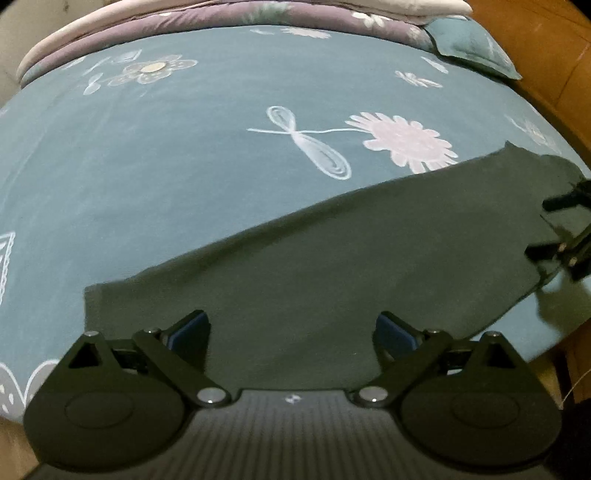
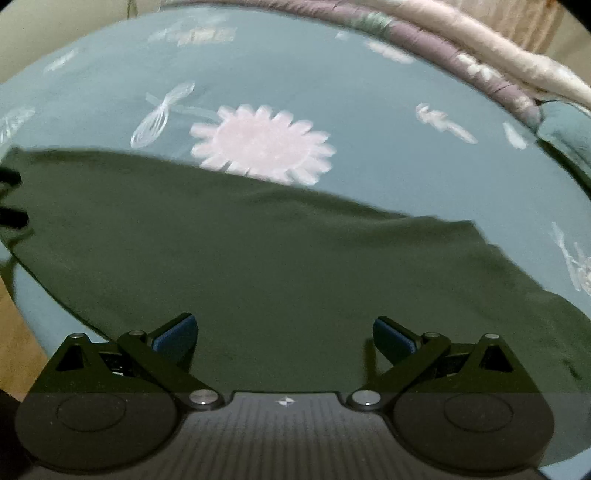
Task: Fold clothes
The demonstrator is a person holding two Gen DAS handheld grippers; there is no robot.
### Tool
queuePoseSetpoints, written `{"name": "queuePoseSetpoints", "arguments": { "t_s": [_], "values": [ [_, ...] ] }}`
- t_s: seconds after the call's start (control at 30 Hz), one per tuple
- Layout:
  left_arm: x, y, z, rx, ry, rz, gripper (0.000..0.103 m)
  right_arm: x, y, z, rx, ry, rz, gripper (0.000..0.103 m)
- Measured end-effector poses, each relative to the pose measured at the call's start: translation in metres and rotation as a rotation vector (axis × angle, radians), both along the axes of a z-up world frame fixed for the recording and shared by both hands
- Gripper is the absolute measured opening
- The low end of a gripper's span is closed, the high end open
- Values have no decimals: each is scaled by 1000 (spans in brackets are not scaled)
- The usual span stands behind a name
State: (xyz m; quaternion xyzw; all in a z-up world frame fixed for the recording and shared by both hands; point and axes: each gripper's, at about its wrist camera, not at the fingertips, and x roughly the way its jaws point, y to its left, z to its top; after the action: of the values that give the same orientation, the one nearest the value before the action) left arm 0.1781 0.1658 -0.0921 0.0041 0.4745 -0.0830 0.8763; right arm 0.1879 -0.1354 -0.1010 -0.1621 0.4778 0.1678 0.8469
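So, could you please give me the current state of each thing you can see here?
Dark green garment: spread flat on the bed, not held.
Left hand-held gripper: open, over the garment's near edge, empty.
Right hand-held gripper: open, over the garment, empty.
Floral bedsheet: smooth, partly covered by the garment.
Bedding: folded and stacked at the far end.

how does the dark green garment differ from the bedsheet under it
The dark green garment is plain, while the teal bedsheet carries pale printed flowers. The garment covers only the near part of the bed; the sheet spreads well beyond it. The garment shows soft ripples; the sheet looks smooth. Both lie flat.
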Motion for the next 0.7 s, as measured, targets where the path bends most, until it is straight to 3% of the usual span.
{"name": "queuePoseSetpoints", "arguments": {
  "t_s": [0.2,0.33,0.6,0.7],
  "values": [
    [1,7,9,-23,-20,30,97,2,15,3,5,14,29,103],
    [20,-10,19,-20,-45,-37,97,1,-1,12,-16,-20,-47,103],
    [46,-86,24,6,-35,-232,97,-23,-83,11,-42,-53,-306,103],
    [46,-112,26,22,-29,-245,97,-31,-118,13,-24,-80,-375,103]
  ]
}}
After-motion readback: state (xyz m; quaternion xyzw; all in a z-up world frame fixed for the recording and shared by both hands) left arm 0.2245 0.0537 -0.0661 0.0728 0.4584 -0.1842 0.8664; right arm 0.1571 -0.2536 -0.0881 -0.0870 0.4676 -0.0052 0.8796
